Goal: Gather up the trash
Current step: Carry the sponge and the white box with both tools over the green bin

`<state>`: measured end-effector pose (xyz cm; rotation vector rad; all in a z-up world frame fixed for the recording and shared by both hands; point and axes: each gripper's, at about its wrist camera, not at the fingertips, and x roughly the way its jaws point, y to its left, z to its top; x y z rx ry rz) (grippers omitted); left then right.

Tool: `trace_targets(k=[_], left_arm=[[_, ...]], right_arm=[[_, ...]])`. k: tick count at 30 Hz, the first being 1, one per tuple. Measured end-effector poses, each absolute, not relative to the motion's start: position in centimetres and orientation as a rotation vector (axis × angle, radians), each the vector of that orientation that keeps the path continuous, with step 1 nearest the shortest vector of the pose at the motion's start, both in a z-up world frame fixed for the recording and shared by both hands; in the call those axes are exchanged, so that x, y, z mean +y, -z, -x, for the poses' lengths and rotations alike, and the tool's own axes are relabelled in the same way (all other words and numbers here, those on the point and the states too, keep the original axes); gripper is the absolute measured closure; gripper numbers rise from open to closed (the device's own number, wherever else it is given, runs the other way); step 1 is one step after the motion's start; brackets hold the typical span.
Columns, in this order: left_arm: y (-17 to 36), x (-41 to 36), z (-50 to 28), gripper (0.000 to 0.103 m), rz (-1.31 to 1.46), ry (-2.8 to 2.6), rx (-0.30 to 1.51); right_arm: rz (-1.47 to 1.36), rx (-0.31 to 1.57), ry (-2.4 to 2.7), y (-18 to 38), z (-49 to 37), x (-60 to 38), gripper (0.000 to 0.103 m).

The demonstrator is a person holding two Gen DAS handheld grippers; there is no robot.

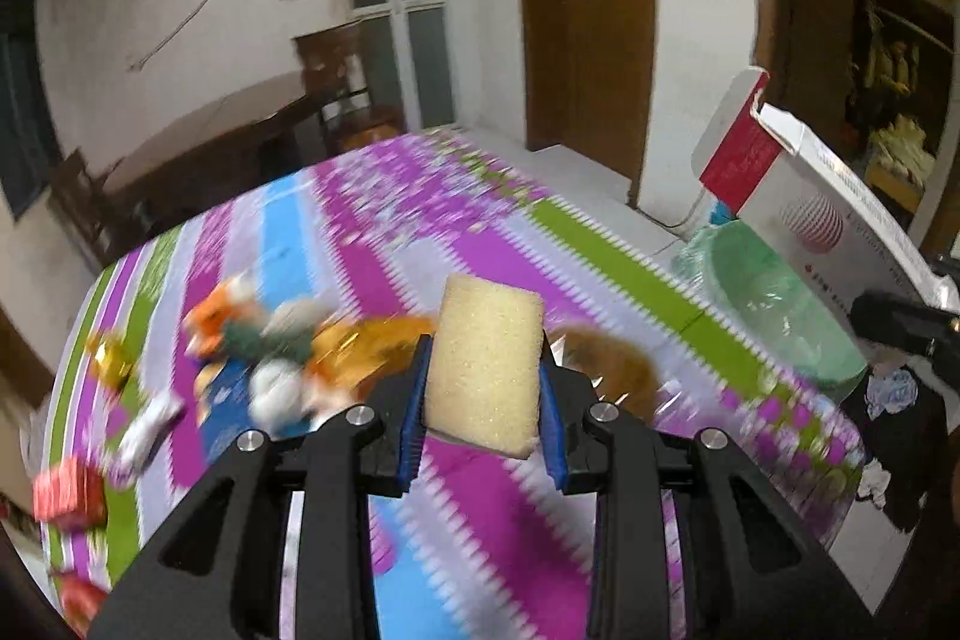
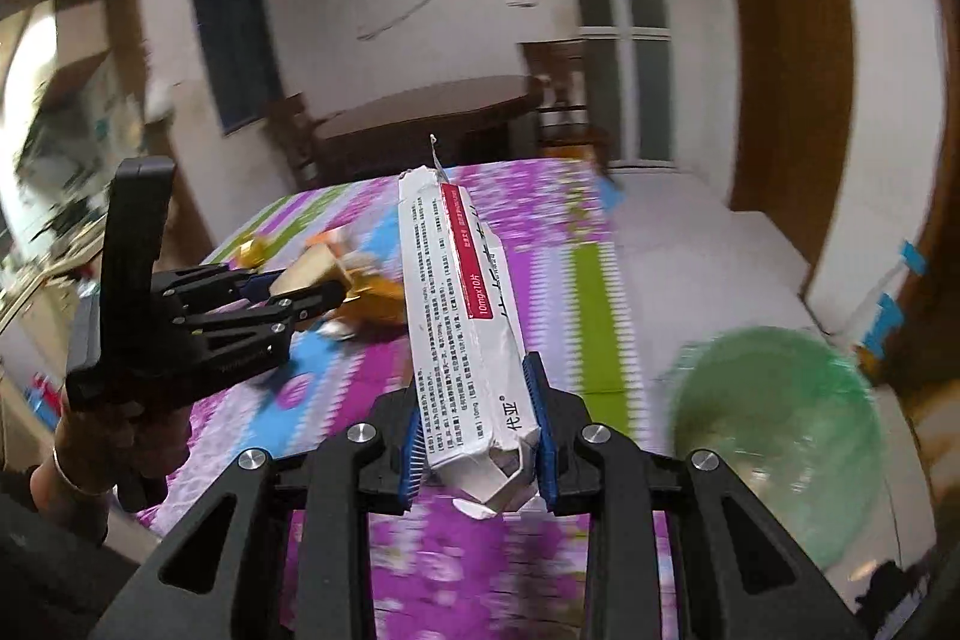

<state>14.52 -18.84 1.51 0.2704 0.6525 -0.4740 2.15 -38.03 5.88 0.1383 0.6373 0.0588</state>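
My left gripper [image 1: 483, 388] is shut on a yellow sponge [image 1: 486, 364], held above the striped tablecloth [image 1: 480, 508]. The right wrist view shows that same left gripper [image 2: 300, 289] at the left, with the sponge [image 2: 309, 274] between its fingers. My right gripper [image 2: 480, 436] is shut on a long white medicine box with a red stripe [image 2: 462, 304], which sticks up and away from the jaws. In the left wrist view that box [image 1: 798, 196] appears large at the right. A green-lined bin [image 2: 774, 454] stands beside the table at the right; it also shows as the bin [image 1: 774, 304].
A blurred heap of trash [image 1: 282, 346] lies on the cloth at the left: orange wrappers, white crumpled bits, a gold wrapper [image 1: 111, 358], a red box [image 1: 66, 493]. A brown clump [image 1: 612, 358] lies right of the sponge. A dark wooden table [image 2: 432, 106] and chairs stand behind.
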Motion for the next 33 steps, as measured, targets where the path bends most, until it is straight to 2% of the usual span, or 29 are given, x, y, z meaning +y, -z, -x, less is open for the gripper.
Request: trace_targets(k=[17,33], left_arm=[[-1.3,-35.4,-15.3,0.073,-0.468,0.681,0.633],[1.3,-43.6,-15.2,0.073,-0.610,0.862,0.698]], right_arm=[[-0.325,0.715,0.278,-7.0,2.1,-55.9,0.072],[-0.391,0.828,0.442,-4.1,1.5,-61.0,0.072]])
